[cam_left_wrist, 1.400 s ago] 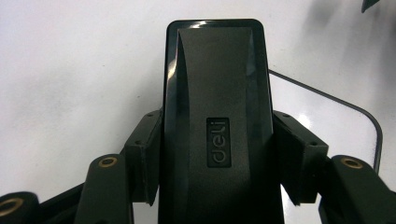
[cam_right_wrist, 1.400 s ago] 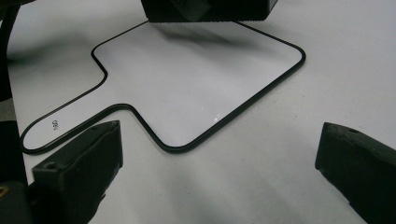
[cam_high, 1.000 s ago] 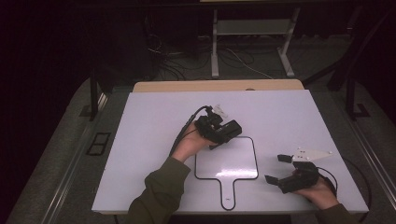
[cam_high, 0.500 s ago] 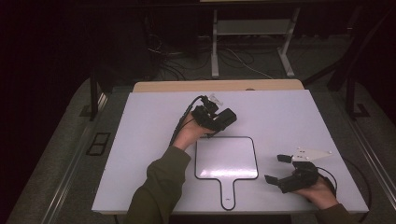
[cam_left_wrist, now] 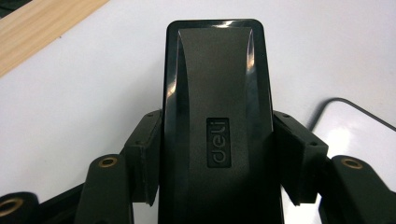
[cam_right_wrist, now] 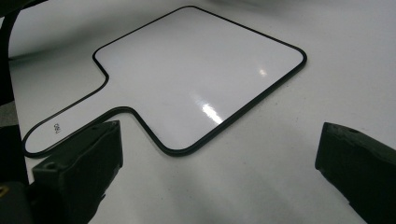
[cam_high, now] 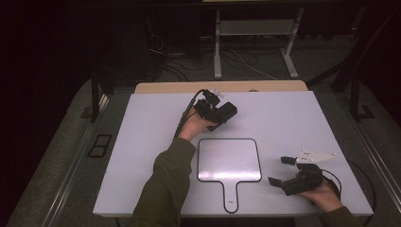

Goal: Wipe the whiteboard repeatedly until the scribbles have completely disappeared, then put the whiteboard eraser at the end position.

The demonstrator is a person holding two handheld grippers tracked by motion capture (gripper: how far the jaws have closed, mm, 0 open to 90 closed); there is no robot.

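We find the left gripper clamped on a black deli whiteboard eraser above the bench. The right gripper rests with jaws wide apart, just beside the handled whiteboard.

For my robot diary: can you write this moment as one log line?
left gripper: shut on black eraser | right gripper: open, holding nothing | whiteboard paddle: flat on table

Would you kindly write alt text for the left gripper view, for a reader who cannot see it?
A black rectangular eraser with a "deli" label fills the centre, clamped on both sides between the left tongs. Under it is a white table, with a wooden strip at top left and the dark-edged corner of a small whiteboard at right.
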